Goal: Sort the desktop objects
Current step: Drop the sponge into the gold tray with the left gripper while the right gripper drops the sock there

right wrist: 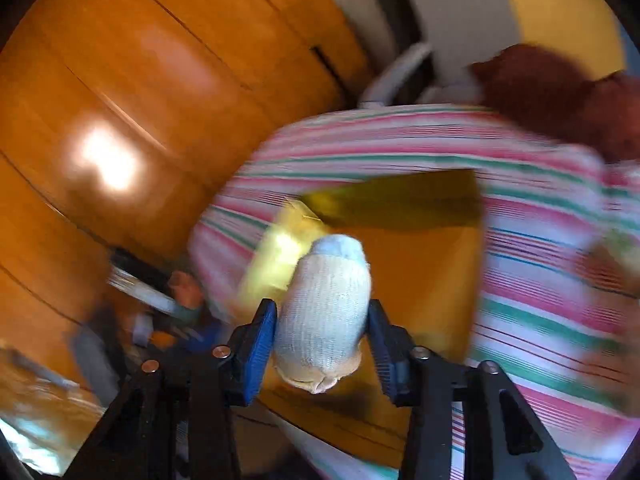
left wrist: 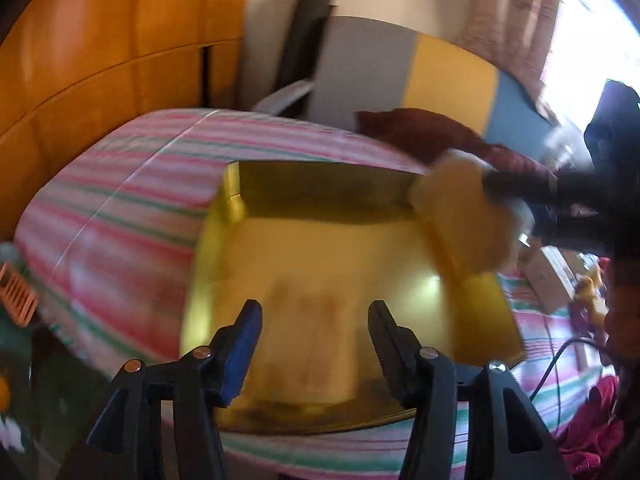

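Held thing: a soft knitted toy (right wrist: 322, 312), white body with a pale blue tip and a tan end, sat between the pads of the right claw (right wrist: 322, 320).
Right claw: it looked clenched on the toy, both pads against its sides, though blur made the contact on the far pad hard to judge.
Left claw: the left claw (left wrist: 316, 336) was released, nothing between its pads; it hung over the yellow box (left wrist: 224, 240).
Where the toy was: above the box's open mouth, near one corner. In the left wrist view a tan fuzzy shape at the end of a dark arm at the box's right rim was probably the same toy.
Handling: it looked light, squashy and not fragile; the knit should give grip rather than slip. The middle of the body, where it was held, seemed the best place; the narrow tip would likely pull free.
Surface: the box rested on a striped cloth (left wrist: 120, 208) in pink, white and green, seemingly a bed rather than a bench, so soft underfoot for the box.
Room: orange wooden doors (right wrist: 140, 100) stood just beside the bed; a bright window (left wrist: 592, 40) and a curtain were beyond it. A dark red cushion (left wrist: 432, 132) lay behind the box.
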The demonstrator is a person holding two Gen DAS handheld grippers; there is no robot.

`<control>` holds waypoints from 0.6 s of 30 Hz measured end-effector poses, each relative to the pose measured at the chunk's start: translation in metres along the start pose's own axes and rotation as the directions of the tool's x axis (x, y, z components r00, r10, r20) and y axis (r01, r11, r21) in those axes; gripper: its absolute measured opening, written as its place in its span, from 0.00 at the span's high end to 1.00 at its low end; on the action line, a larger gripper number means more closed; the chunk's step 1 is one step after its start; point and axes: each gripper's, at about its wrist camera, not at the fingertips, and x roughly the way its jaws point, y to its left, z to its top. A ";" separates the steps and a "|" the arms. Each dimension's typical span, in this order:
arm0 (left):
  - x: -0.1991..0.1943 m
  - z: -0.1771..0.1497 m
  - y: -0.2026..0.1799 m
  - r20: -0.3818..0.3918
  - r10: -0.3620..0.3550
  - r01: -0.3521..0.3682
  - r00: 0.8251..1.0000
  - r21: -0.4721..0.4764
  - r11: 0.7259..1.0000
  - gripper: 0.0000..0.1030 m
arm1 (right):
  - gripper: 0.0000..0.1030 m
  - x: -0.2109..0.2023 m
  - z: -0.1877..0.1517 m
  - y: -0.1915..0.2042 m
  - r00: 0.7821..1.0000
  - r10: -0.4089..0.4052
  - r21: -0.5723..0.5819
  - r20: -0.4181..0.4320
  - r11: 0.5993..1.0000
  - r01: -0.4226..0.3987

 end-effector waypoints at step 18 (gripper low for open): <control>-0.010 -0.005 0.004 0.056 -0.006 0.010 0.998 -0.078 0.997 0.39 | 0.25 0.035 -0.050 -0.015 0.960 -0.131 -0.041 -0.249 0.991 0.124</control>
